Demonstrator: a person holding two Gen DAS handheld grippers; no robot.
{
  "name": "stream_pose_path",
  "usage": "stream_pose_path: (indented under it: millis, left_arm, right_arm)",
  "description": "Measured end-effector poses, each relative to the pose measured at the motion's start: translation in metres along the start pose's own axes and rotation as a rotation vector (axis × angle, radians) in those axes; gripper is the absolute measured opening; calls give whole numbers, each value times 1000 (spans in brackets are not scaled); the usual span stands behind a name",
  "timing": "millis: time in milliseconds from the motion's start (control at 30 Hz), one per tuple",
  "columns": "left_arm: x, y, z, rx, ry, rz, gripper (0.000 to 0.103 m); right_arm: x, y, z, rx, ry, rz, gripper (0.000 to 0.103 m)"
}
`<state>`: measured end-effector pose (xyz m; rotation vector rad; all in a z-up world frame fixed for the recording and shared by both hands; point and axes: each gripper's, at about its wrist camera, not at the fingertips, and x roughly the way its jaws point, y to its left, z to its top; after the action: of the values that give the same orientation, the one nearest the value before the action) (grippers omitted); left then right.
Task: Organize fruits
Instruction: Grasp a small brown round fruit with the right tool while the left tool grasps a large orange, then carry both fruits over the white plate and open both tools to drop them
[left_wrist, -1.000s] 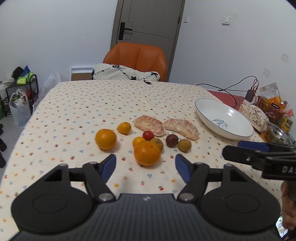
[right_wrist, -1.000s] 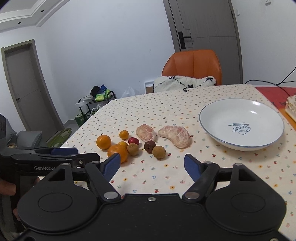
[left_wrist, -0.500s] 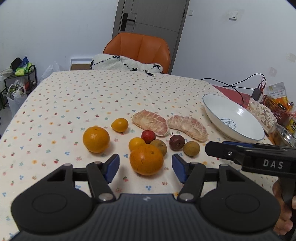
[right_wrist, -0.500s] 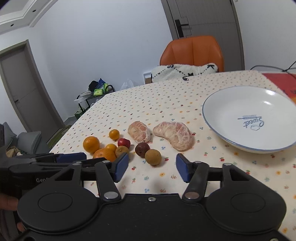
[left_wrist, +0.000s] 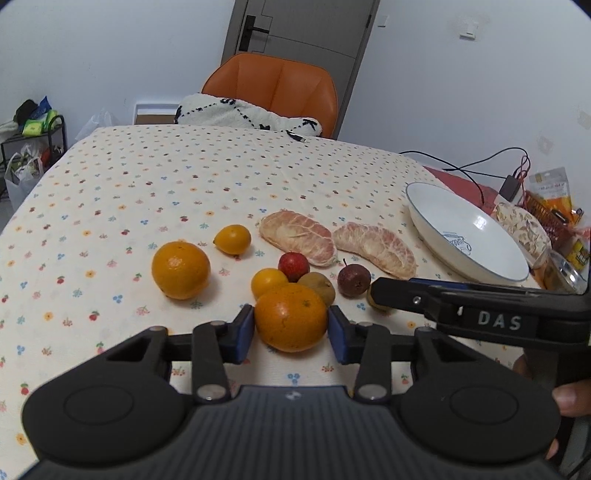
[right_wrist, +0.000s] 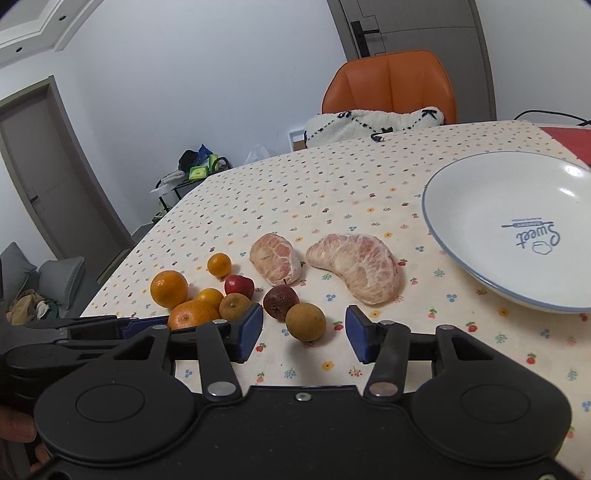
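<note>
Several fruits lie on the dotted tablecloth. My left gripper (left_wrist: 291, 328) has its blue pads against both sides of a large orange (left_wrist: 291, 316) that rests on the cloth. My right gripper (right_wrist: 304, 334) is open, its pads on either side of a brown round fruit (right_wrist: 306, 321) without touching it. Nearby lie a second orange (left_wrist: 181, 269), a small yellow citrus (left_wrist: 232, 240), a red fruit (left_wrist: 293, 266), a dark red fruit (right_wrist: 280, 302) and two peeled pomelo pieces (left_wrist: 297, 242) (right_wrist: 356, 266). A white plate (right_wrist: 461, 221) stands at the right.
An orange chair (left_wrist: 273, 88) with a white cushion stands at the table's far edge. Cables, snack bags and a metal bowl (left_wrist: 567, 271) crowd the right edge beyond the plate. A rack with bags (left_wrist: 29, 147) stands on the floor at left.
Both grippers moved forward and down toward the fruit. The left jaws narrowed from wide open onto the large orange. The right jaws narrowed and now flank the brown fruit.
</note>
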<state>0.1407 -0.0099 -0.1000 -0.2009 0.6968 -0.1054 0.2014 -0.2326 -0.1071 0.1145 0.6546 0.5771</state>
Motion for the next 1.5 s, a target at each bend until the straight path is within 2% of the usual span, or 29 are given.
stream_pose_path:
  millis: [67, 133, 233, 600, 1000, 1500]
  left_arm:
    - [-3, 2, -1, -5, -5, 9, 41]
    - [-6, 3, -1, -7, -11, 11, 41]
    - [-10, 3, 0, -8, -21, 8, 41]
    - [-22, -20, 17, 28, -77, -42, 40]
    - [-14, -64, 29, 90, -102, -102, 40]
    - [9, -118, 39, 166, -103, -132, 40]
  right_arm:
    - [3, 0, 1, -6, 6, 0, 46]
    - [7, 2, 1, -17, 17, 4, 35]
    - [12, 1, 0, -14, 28, -5, 25]
    - [-18, -2, 2, 4, -50, -9, 24]
    - [-58, -30, 6, 45, -135, -71, 24]
    - [-89, -70, 2, 88, -215, -173, 24]
